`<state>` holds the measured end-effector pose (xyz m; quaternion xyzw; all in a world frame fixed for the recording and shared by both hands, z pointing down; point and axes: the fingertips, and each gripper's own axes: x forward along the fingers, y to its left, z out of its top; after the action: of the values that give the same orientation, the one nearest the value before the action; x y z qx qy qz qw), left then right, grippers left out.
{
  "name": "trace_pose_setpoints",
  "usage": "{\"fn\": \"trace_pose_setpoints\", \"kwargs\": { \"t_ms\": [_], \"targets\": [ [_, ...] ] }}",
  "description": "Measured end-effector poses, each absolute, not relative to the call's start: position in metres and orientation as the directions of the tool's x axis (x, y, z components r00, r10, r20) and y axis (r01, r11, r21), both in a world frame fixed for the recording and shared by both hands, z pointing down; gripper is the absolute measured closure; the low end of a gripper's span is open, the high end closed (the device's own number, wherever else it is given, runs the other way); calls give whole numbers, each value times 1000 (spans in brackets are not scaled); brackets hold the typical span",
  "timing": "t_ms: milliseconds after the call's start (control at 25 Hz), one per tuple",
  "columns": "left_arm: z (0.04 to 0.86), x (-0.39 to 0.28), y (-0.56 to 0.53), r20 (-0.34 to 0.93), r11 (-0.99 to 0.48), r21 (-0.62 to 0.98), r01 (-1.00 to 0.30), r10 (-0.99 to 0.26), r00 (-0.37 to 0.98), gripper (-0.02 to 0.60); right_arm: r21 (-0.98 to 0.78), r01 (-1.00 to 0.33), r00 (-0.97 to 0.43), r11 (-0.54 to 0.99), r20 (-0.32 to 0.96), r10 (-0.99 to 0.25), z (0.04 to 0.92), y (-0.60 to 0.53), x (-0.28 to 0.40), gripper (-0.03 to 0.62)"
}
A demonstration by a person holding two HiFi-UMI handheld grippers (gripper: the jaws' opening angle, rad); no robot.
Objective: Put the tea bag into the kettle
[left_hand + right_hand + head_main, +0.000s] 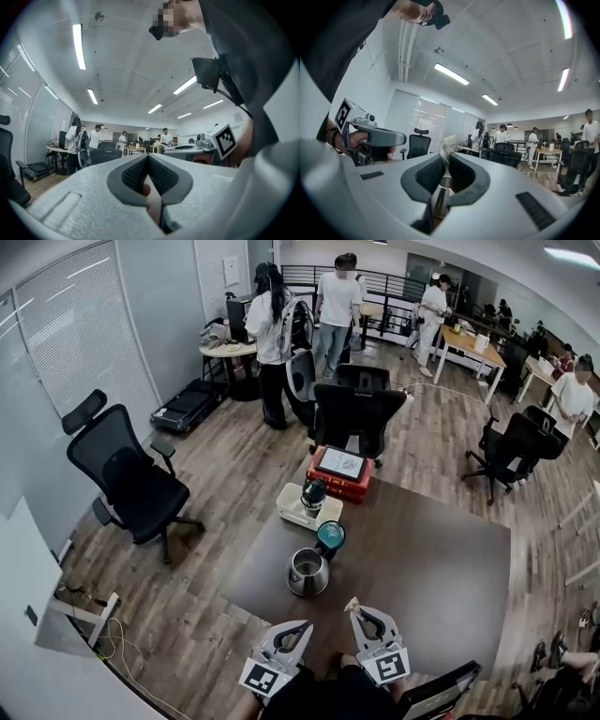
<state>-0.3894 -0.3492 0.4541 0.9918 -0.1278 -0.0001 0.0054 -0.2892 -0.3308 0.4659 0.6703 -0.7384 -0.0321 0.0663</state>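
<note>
A steel kettle [307, 571] stands on the dark brown table [441, 568], left of the middle. My right gripper [354, 608] hovers just to the right of it and nearer to me, shut on a small pale tea bag [352, 603]. In the right gripper view the tea bag [448, 144] sticks up between the pads of that gripper [446, 157], and the kettle [439, 199] shows through the gap below. My left gripper [302, 625] hangs over the table's near edge with its jaws shut and nothing in them; its tips [148, 157] meet in the left gripper view.
A teal cup [330, 535] stands right behind the kettle. Farther back are a white tray [291, 512] with a dark bottle and a red box [339, 486]. A black office chair [356, 409] stands at the table's far edge. Several people stand in the room beyond.
</note>
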Motion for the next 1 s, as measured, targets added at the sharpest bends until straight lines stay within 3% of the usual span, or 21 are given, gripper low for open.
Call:
{"fn": "trace_pose_setpoints", "kwargs": {
  "t_ms": [240, 520, 1000],
  "targets": [
    [454, -402, -374, -15, -975, 46, -218, -219, 976, 584, 109, -994, -7, 29, 191, -981, 487, -339, -296, 565],
    [437, -421, -388, -104, -981, -32, -190, -186, 977, 584, 76, -997, -16, 20, 58, -998, 461, -372, -307, 565],
    [469, -479, -410, -10, -941, 15, -339, -339, 941, 584, -68, -995, -81, 74, 111, -990, 492, -419, -298, 565]
  ]
}}
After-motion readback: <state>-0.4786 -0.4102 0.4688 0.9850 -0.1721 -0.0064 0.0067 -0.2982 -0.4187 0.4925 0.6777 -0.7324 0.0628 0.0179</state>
